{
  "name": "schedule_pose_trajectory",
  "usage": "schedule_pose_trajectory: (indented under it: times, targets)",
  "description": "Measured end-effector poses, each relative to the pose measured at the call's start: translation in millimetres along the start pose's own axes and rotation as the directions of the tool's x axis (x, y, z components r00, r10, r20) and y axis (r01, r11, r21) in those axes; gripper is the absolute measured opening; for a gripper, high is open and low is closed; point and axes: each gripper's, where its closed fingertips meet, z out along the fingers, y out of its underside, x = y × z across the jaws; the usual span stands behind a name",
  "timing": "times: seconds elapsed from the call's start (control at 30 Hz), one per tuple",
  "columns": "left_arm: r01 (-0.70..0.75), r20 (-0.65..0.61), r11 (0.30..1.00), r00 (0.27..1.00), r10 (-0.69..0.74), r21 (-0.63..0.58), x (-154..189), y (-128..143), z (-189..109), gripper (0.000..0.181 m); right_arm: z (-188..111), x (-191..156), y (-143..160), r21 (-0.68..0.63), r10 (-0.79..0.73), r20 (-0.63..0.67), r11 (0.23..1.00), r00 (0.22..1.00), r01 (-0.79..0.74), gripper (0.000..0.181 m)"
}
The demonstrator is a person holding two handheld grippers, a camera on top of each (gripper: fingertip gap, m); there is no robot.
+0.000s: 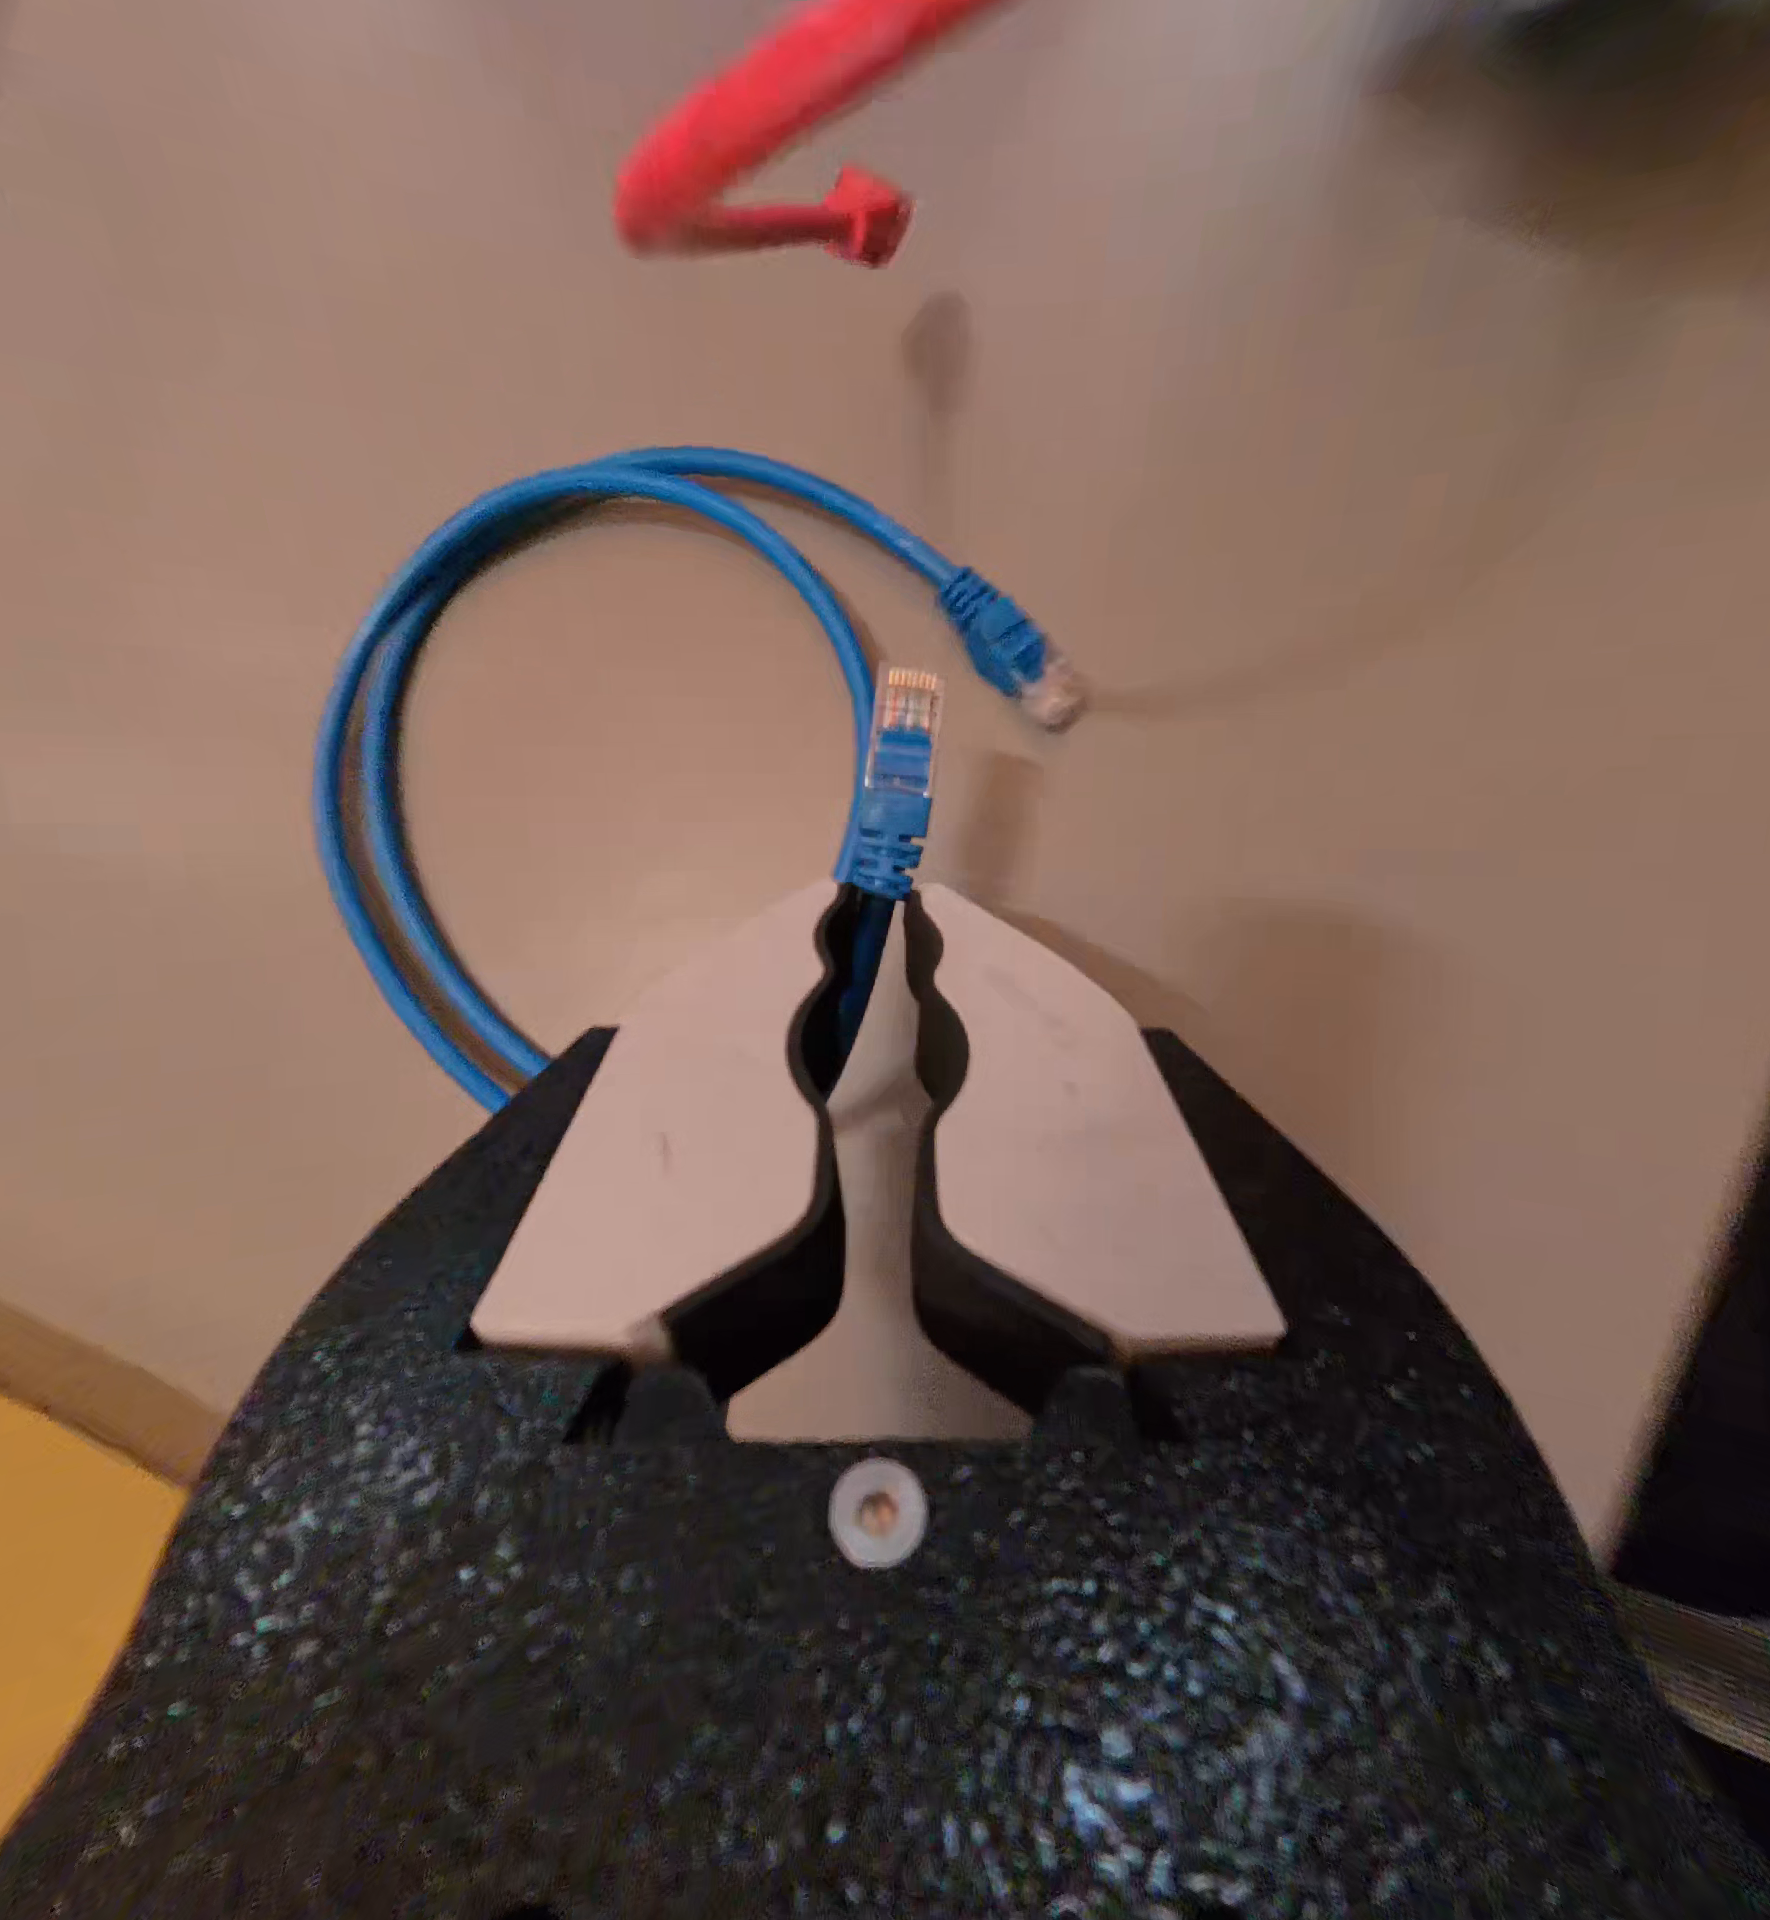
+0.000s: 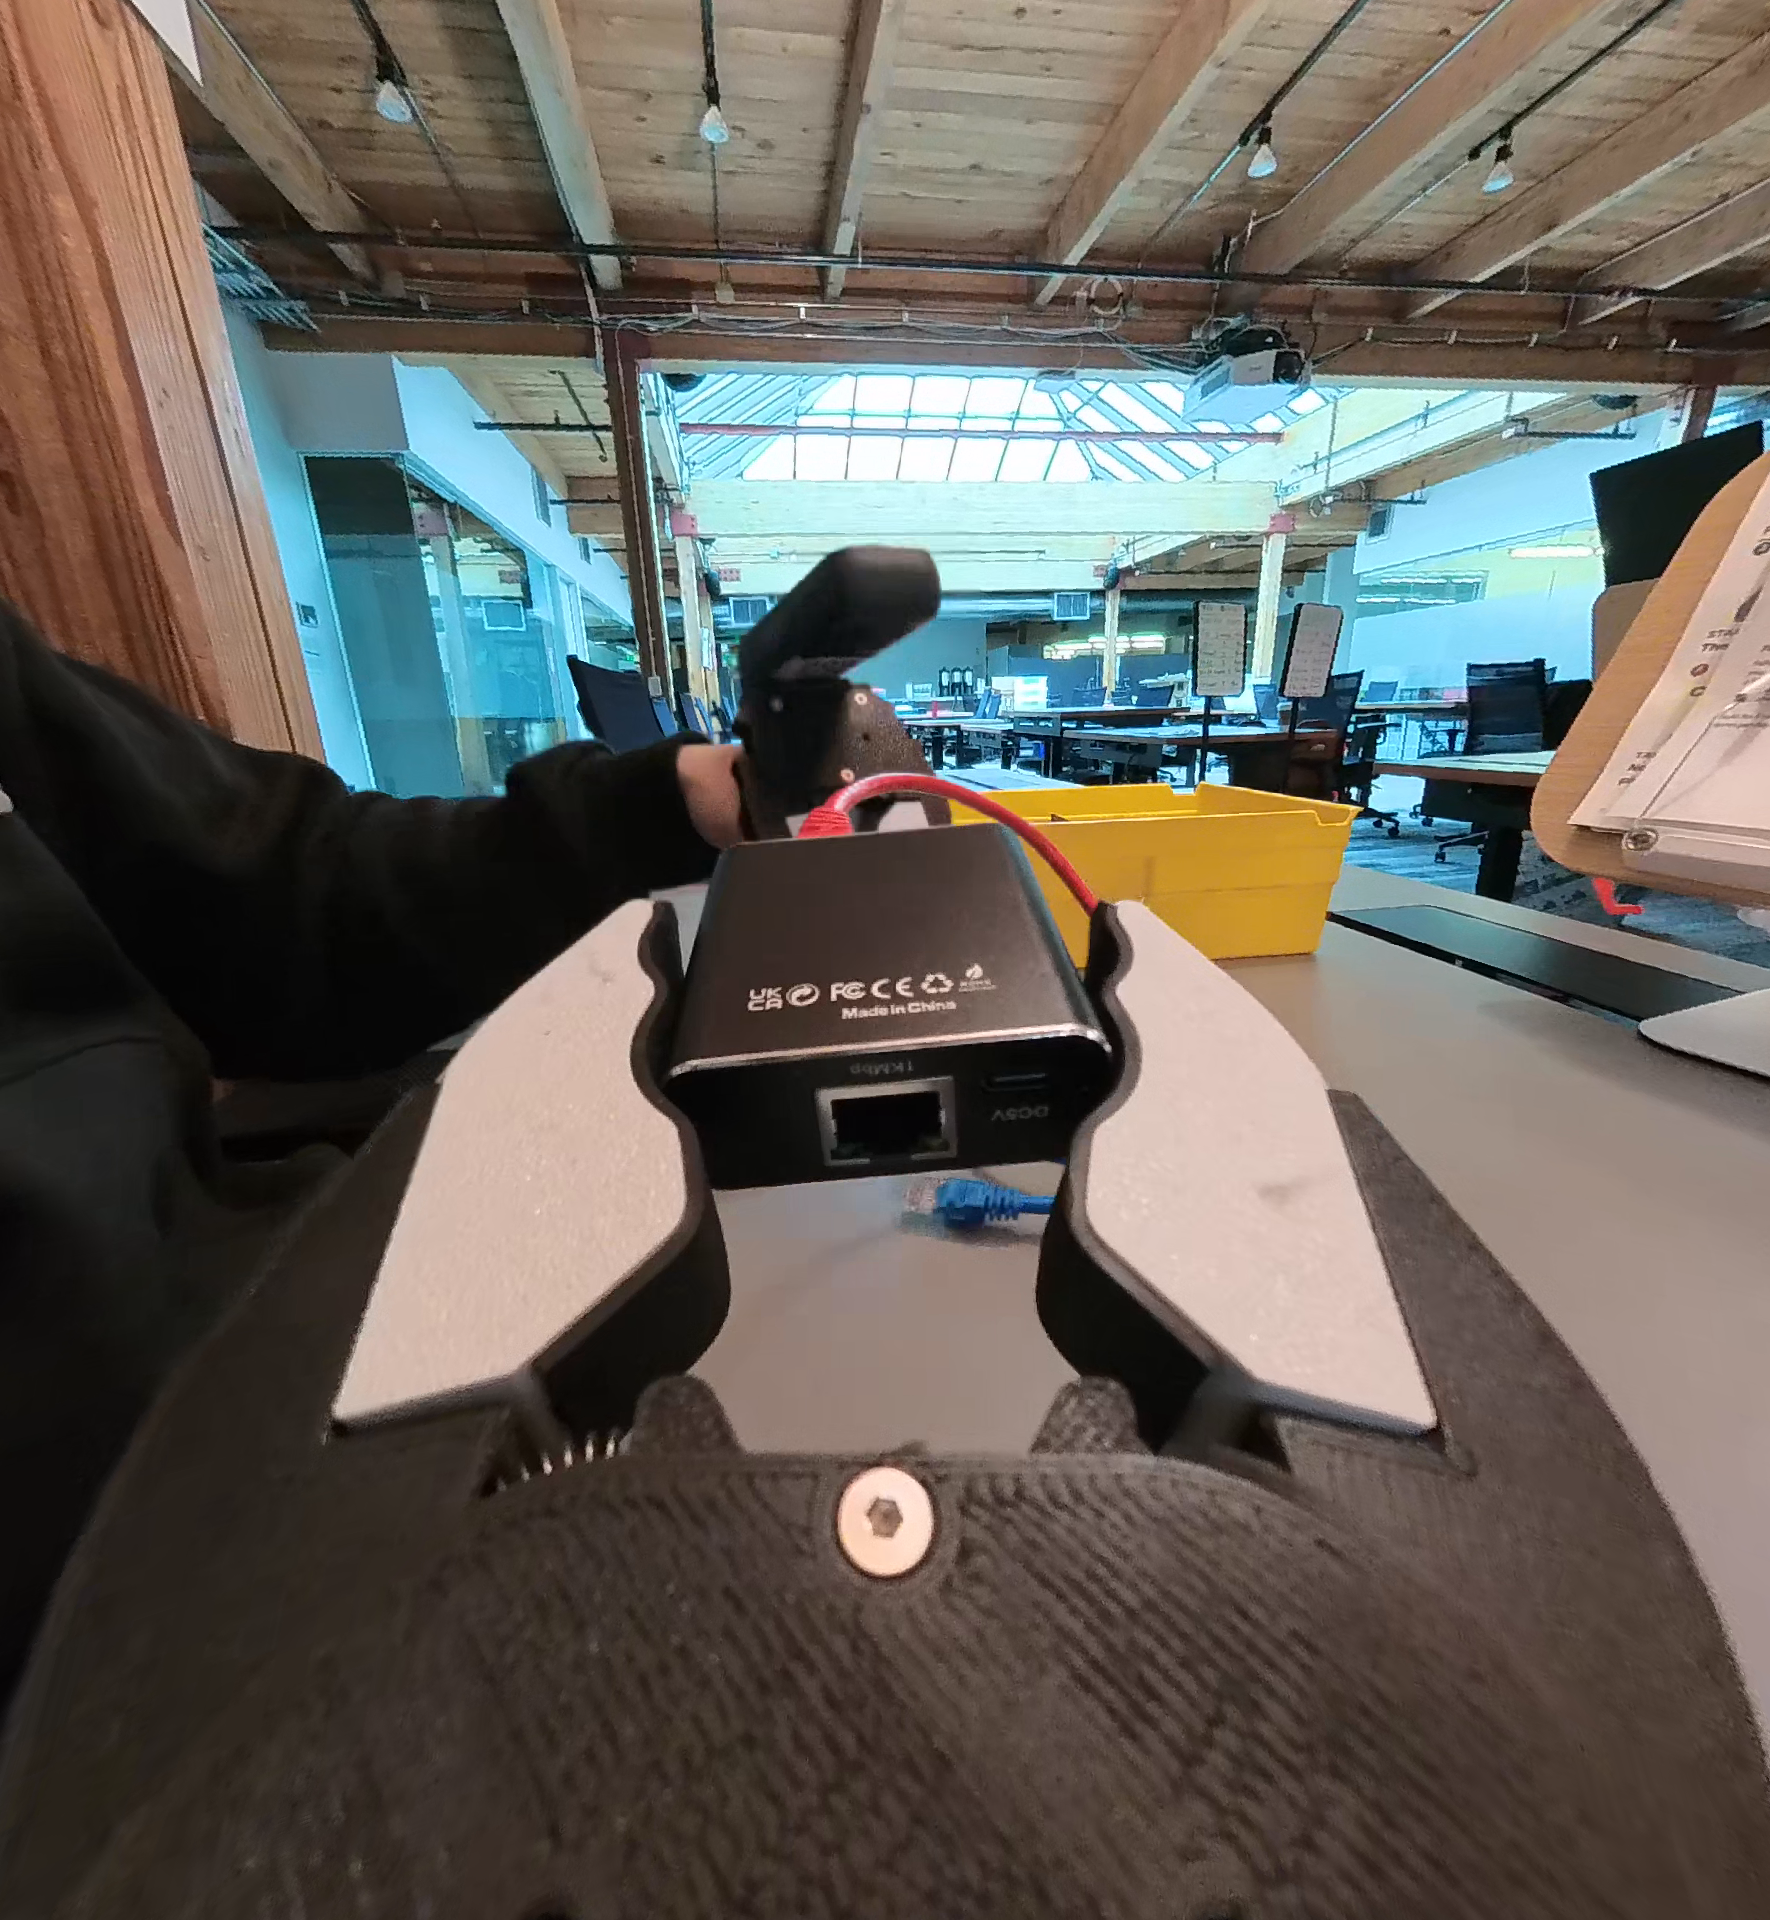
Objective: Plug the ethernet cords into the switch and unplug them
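though lifted, switch [image 2: 886, 971] squarely between right claw [image 2: 886, 1023] fingers

Left gripper [image 1: 876, 894]: fingers nearly closed at the tips, blue cord [image 1: 886, 821] pinched just behind its plug, plug pointed away from the wrist. Right gripper [image 2: 886, 997]: jaws held wide, clamped on both sides of the black switch [image 2: 860, 956] (raised off the table). Left gripper is also seen far behind it, gripped by a hand [image 2: 706, 792] in a dark sleeve.
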Motion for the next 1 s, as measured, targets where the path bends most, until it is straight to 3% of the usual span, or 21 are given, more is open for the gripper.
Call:
schedule_pose_trajectory:
  times: [0.03, 0.2, 0.37, 0.53, 0.7, 0.8, 0.87, 1.0]
  targets:
    - [0.031, -0.041, 1.0, 0.999, -0.031, 0.001, 6.9, -3.9, -2.4, 0.007, 0.6, -0.1, 0.9, -0.003, 0.001, 0.002, 1.0, 1.0, -0.001, 0.075]
    - [-0.175, -0.015, 0.982, 0.984, 0.177, 0.069, 17.9, -4.3, 20.4, 0.007, 1.2, -1.4, 2.4, -0.008, -0.004, 0.003, 1.0, 1.0, 0.004, 0.075]
    - [-0.287, 0.029, 0.937, 0.958, 0.287, 0.202, 24.4, -5.4, 42.9, 0.008, 2.0, -1.7, 3.2, -0.01, -0.005, 0.01, 1.0, 1.0, 0.005, 0.075]
    - [-0.312, 0.039, 0.914, 0.949, 0.312, 0.258, 23.6, -6.2, 48.9, 0.01, 3.1, -1.8, 4.1, -0.018, -0.006, 0.013, 1.0, 1.0, 0.006, 0.075]
    - [-0.289, 0.067, 0.931, 0.957, 0.282, 0.221, 20.0, -6.2, 49.6, 0.008, 5.3, -2.2, 4.5, -0.03, -0.014, 0.009, 0.999, 1.0, 0.014, 0.075]
    - [-0.294, 0.043, 0.938, 0.956, 0.291, 0.183, 25.1, -10.8, 24.6, 0.008, 4.2, -2.2, 3.5, -0.026, -0.014, 0.015, 1.0, 1.0, 0.015, 0.075]
    - [-0.269, -0.022, 0.949, 0.961, 0.276, 0.166, 30.5, -17.1, -12.7, 0.008, 3.5, -3.2, 2.5, -0.031, -0.016, 0.025, 0.999, 1.0, 0.017, 0.075]
    - [-0.114, -0.064, 0.993, 0.991, 0.115, 0.018, 16.9, -17.5, -90.4, 0.008, 6.2, -17.5, 9.8, -0.052, -0.014, 0.098, 0.998, 0.995, 0.019, 0.075]
